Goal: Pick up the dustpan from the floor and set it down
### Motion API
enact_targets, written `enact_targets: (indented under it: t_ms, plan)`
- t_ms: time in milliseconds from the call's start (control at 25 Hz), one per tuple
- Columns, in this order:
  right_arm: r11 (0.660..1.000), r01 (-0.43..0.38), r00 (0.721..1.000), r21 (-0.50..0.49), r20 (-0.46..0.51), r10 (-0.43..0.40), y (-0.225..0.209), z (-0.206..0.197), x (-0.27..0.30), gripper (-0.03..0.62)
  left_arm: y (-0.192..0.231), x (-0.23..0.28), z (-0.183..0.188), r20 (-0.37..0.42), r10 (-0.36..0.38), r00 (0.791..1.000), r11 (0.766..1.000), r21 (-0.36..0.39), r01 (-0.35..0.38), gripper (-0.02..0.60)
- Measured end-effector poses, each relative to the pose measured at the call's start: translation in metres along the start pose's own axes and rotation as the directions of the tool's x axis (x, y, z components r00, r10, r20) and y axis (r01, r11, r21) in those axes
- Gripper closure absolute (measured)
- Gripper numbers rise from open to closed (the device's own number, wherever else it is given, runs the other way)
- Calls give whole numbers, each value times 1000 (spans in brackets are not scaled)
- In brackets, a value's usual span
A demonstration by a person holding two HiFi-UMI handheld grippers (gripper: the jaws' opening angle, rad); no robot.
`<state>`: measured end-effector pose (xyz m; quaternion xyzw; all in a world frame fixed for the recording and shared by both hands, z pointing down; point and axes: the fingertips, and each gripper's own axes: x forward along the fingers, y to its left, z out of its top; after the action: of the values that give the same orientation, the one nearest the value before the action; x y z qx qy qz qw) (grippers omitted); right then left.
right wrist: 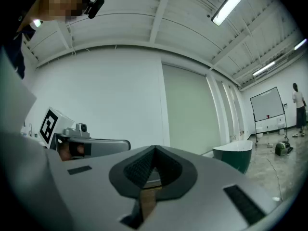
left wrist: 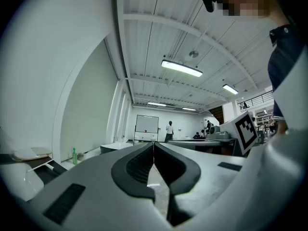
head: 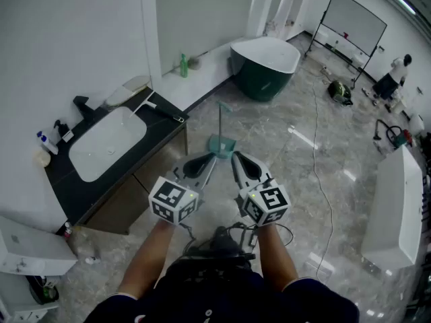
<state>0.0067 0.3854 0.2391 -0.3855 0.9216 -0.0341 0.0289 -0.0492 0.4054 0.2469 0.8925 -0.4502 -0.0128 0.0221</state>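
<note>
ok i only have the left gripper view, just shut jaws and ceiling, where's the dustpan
Observer: The head view shows the teal dustpan standing on the floor, beyond the tips of both grippers, with its long handle upright.
Operator: is anything holding it
Observer: No. The right gripper is shut with nothing between its jaws. It is level beside the left gripper.
Operator: what's next to it
Observer: The dark sink counter is on the dustpan's left in the head view, and its corner is close to the dustpan.
</note>
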Motion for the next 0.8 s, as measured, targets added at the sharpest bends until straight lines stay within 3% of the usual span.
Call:
enact_targets:
  t_ms: [800]
  plan:
    - [1000, 18, 1000, -6, -18, -18, -8, -19, 18, 588, 19, 11, -22, -17, -34, 999, 999, -40, 33, 568]
